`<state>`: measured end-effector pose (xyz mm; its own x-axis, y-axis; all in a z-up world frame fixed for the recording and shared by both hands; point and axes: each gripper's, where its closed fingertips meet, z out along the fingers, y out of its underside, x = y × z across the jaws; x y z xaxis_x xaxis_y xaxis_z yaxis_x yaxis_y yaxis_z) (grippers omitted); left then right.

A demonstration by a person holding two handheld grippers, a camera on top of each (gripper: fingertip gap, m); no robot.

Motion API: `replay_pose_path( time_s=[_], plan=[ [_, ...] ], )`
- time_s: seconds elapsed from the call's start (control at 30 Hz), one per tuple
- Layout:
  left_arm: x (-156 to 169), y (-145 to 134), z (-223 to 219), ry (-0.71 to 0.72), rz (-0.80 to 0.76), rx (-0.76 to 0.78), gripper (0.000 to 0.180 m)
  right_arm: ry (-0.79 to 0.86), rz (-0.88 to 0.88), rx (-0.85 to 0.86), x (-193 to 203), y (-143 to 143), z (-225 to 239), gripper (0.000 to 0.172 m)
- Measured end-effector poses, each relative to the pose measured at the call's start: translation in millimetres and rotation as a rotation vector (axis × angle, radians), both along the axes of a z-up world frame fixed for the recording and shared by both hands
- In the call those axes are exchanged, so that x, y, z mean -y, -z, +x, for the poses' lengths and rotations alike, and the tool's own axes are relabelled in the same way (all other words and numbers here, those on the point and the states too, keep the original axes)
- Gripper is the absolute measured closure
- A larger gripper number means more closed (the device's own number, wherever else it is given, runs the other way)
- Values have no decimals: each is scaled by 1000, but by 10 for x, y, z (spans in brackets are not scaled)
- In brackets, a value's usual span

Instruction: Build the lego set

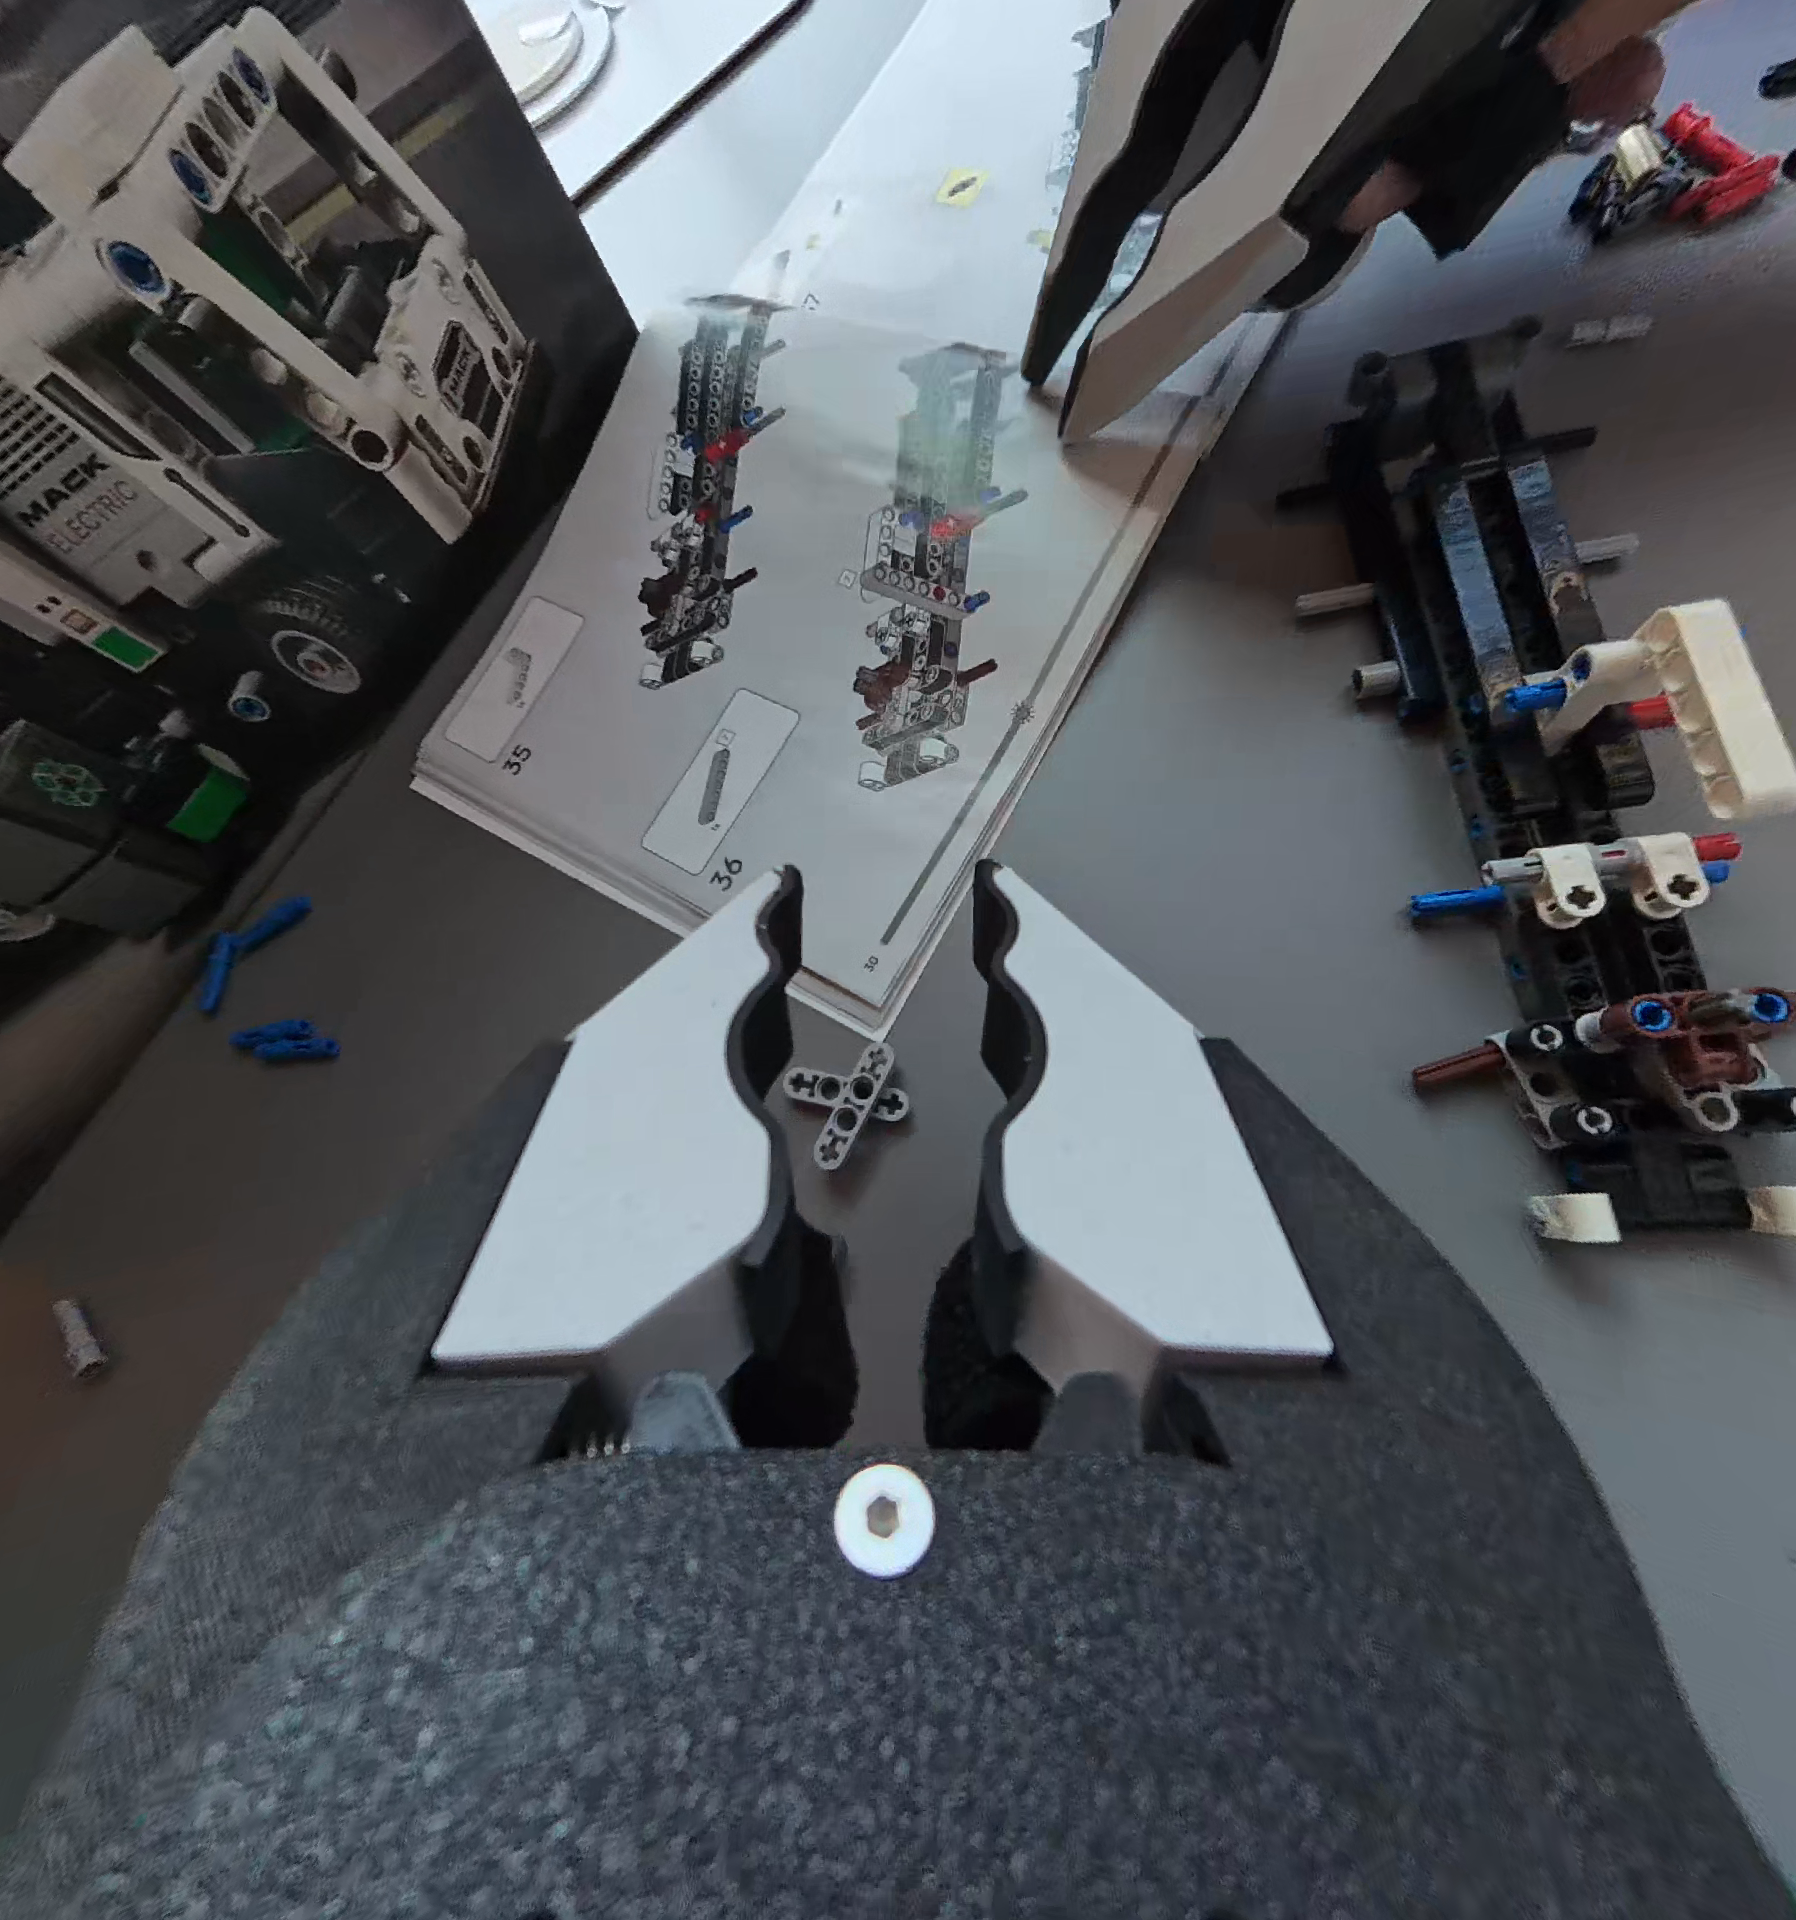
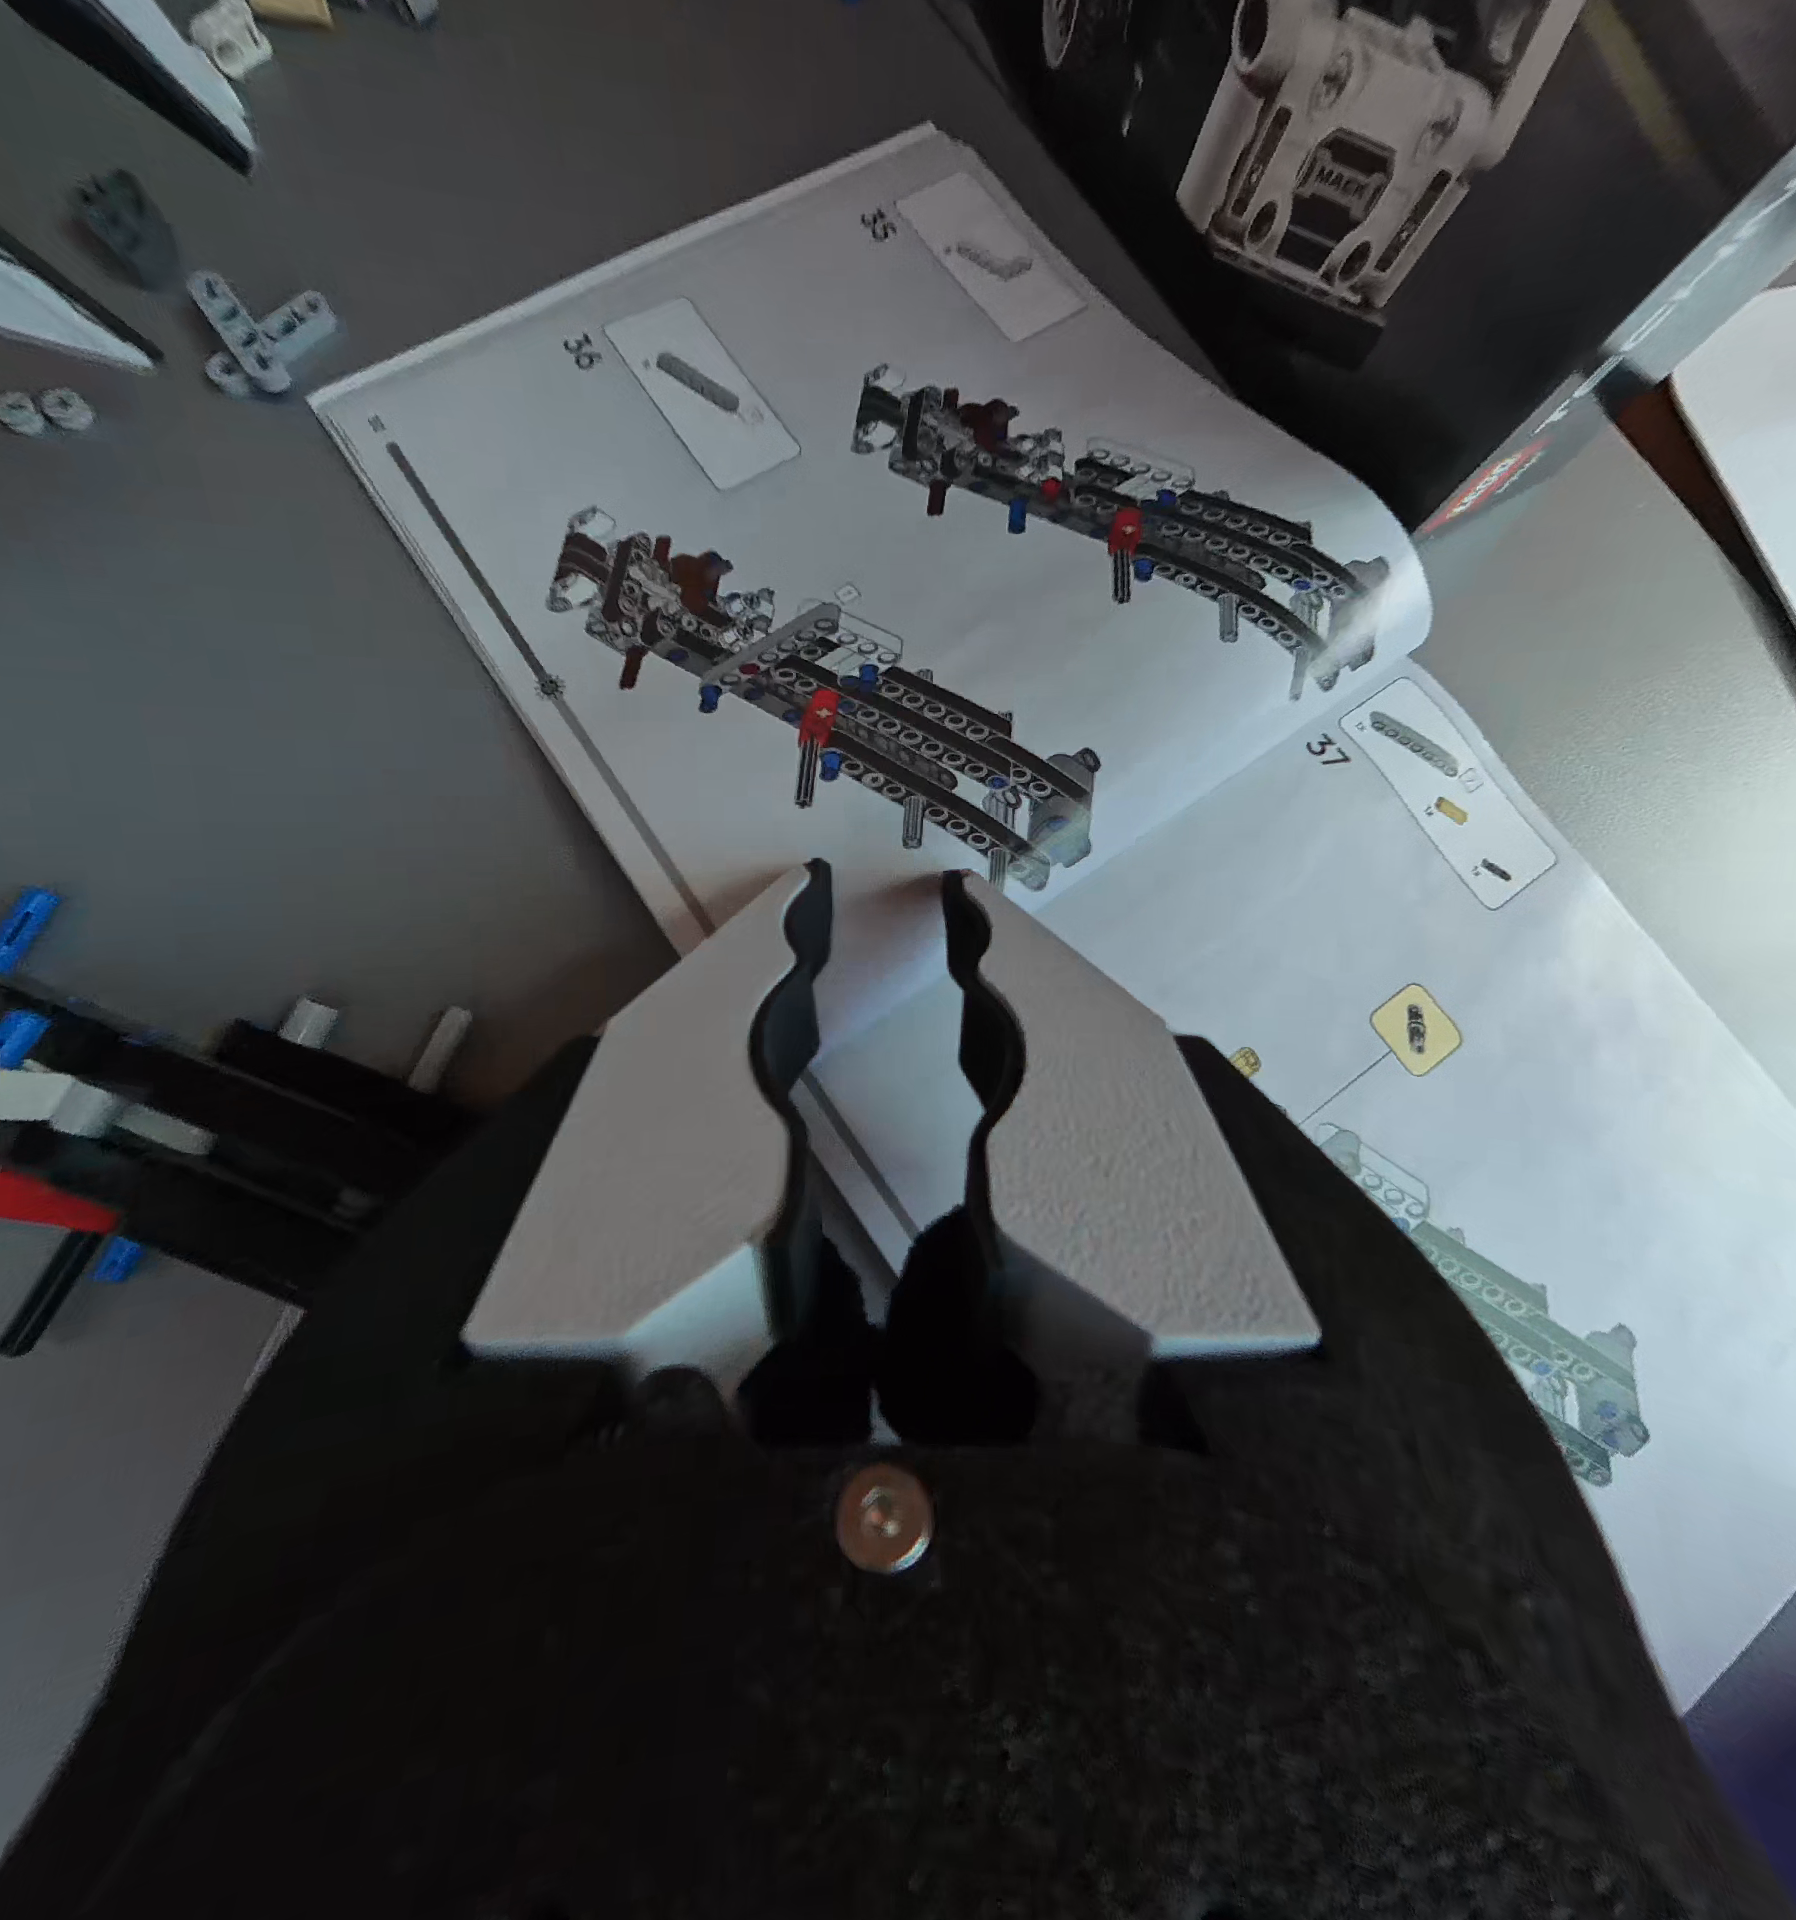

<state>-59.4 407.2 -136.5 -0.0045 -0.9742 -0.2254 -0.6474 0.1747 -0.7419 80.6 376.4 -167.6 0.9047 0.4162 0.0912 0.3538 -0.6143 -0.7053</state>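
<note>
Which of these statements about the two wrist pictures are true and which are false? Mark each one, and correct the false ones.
1. The left gripper holds a blue pin. False: its fingers stand apart with nothing in them; the blue pins lie on the table to its left.
2. A small grey cross-shaped piece lies on the table below the left gripper's open fingers. True.
3. The instruction booklet is closed. False: it lies open, with printed building steps showing.
4. The right gripper is above the open booklet, its fingers apart and empty. True.
5. A long black chassis assembly lies to the right of the booklet in the left wrist view. True.
</note>
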Motion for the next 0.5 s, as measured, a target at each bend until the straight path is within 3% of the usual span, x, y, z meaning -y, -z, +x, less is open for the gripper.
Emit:
replay_pose_path(
  time_s=[0.17,0.33,0.5],
  plan=[
    [-67,-19,-176,-27,-77,79,150,37,-75,15,-22,103,5,158],
    [-190,-97,-301,-49,-166,122,150,51,-61,164,-39,140,2,159],
    [-270,20,-366,-87,-268,102,150,80,-77,77,-37,159,-32,165]
  ],
)
